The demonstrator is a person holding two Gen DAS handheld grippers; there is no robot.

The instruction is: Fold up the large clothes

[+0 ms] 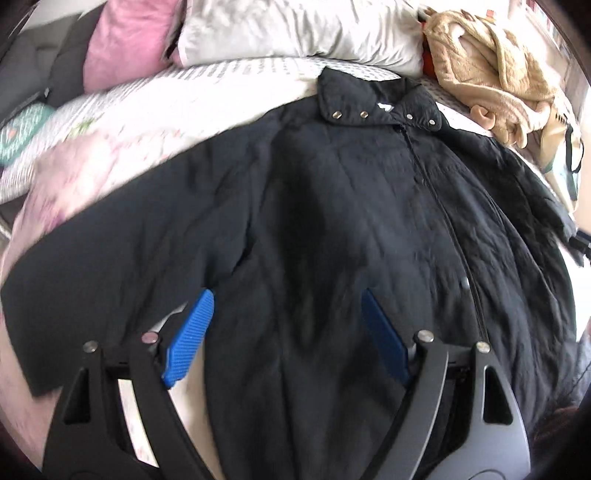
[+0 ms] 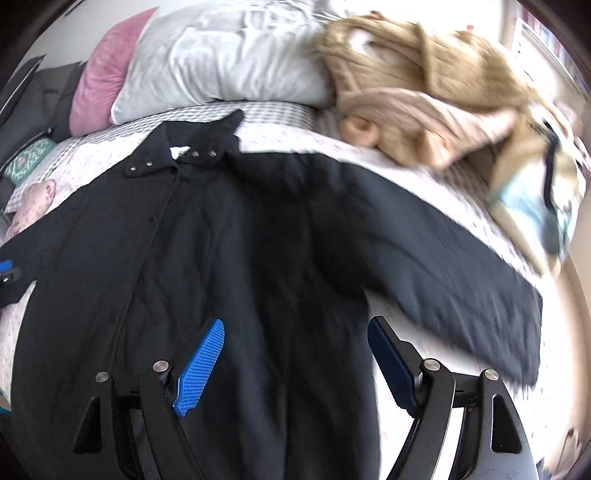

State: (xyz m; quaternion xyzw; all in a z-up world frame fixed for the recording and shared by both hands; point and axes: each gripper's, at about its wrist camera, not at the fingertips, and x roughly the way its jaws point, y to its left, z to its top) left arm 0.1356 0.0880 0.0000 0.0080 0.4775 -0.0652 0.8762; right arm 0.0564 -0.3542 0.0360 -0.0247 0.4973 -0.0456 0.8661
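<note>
Black jacket (image 1: 332, 221) lies flat on the bed (image 1: 221, 85), collar toward white pillow (image 1: 295, 33). My left gripper (image 1: 286, 325) and right gripper (image 2: 295, 343) gape wide above it, holding nothing. Tan plush heap (image 2: 424, 110) beside the far sleeve.

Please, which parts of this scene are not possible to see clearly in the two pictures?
- Black coat hem: both views, hidden behind the open left claw and right claw.
- Beige garment: right view, motion-blurred.
- Items beside it: blurred, unidentifiable.
- Collar label: too small.
</note>
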